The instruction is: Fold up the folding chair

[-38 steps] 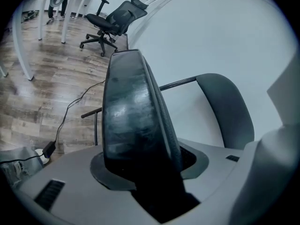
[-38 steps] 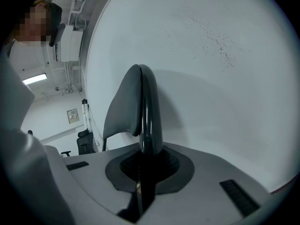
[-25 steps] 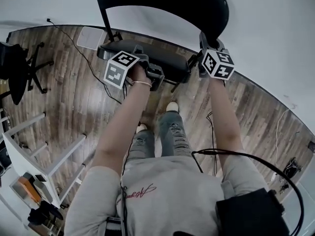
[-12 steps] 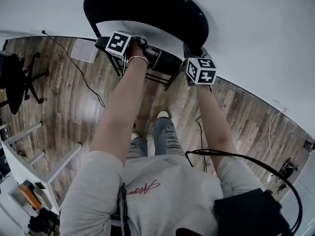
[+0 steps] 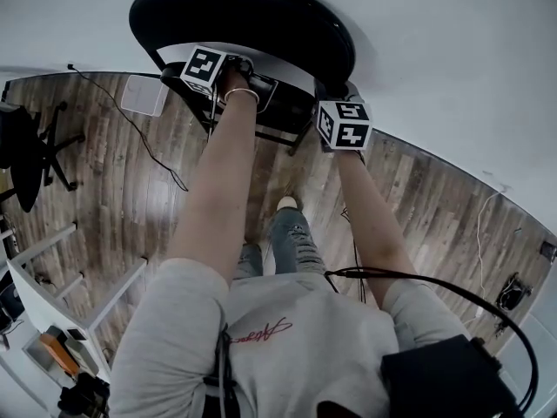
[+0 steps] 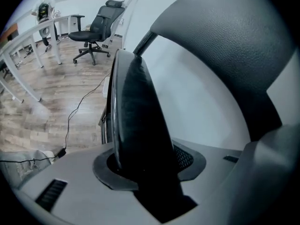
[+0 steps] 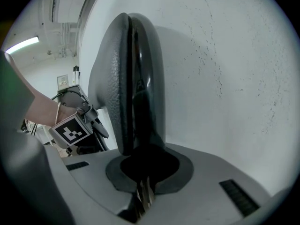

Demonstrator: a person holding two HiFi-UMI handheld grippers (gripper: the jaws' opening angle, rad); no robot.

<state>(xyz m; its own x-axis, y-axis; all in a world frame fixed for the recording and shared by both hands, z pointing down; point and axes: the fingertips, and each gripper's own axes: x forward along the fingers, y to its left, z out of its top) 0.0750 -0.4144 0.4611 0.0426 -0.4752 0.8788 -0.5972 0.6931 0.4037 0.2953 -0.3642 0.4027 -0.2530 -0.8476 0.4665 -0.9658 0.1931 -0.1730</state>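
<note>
The black folding chair stands against the white wall, its curved backrest point(image 5: 252, 11) at the top of the head view. The padded seat point(image 5: 283, 103) is tipped up close to the backrest. My left gripper point(image 5: 228, 75) is on the seat's near-left edge. In the left gripper view the seat point(image 6: 136, 116) stands on edge and fills the gap between the jaws, with the backrest point(image 6: 225, 36) arching behind it. My right gripper point(image 5: 335, 94) is shut on the backrest's right end. That end point(image 7: 136, 78) rises straight out of the jaws in the right gripper view.
The wood floor holds a black office chair point(image 5: 26, 138), a white table frame point(image 5: 78, 268), a trailing cable point(image 5: 148, 138) and a pale flat pad point(image 5: 144, 94). The person's feet point(image 5: 283, 204) stand just before the chair. The wall point(image 5: 452, 68) is right behind it.
The seat has swung up from nearly flat to close against the backrest, and my left gripper went up and away with it. My right gripper stayed on the backrest.
</note>
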